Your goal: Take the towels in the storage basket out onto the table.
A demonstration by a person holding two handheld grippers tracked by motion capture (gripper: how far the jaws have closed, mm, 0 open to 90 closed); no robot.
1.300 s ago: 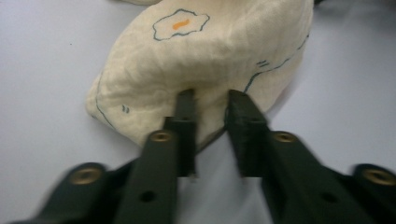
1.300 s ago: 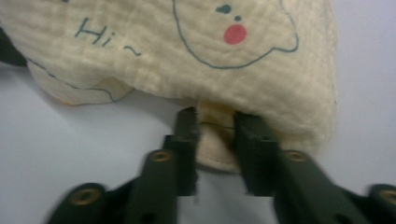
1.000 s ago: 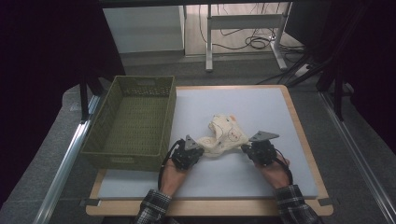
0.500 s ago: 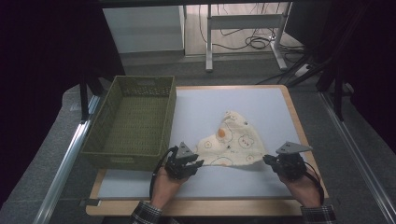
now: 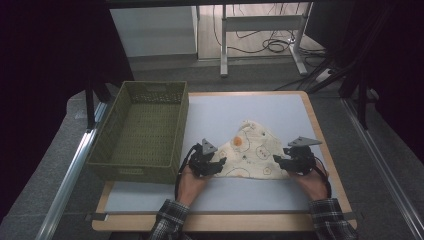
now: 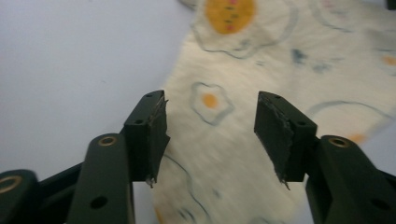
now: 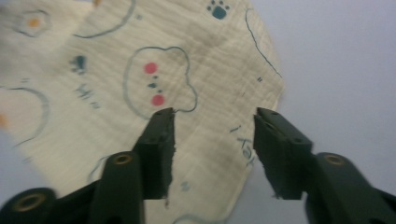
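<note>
A cream cloth point(image 5: 252, 152) printed with fried eggs and small drawings lies spread flat on the pale table top point(image 5: 260, 107). My left gripper point(image 5: 218, 166) sits at its near left corner and my right gripper point(image 5: 278, 161) at its near right corner. In the left gripper view the left gripper point(image 6: 211, 100) hovers over the cloth point(image 6: 233, 70), its jaws having just been opening, with nothing pinched between them. The right gripper view has the right gripper point(image 7: 213, 114) just the same above the cloth point(image 7: 116, 98): jaws just opened, the fabric lying loose below them.
A green woven basket point(image 5: 176, 131) stands empty on the left of the table, close to my left hand. The table's wooden rim point(image 5: 320, 140) runs just right of my right hand. Bare table top lies behind the cloth and in front of it.
The cloth was bunched between both shut grippers. They drew it apart and toward the near edge, spreading it flat. Both grippers have since opened, let go and shifted back inward.
</note>
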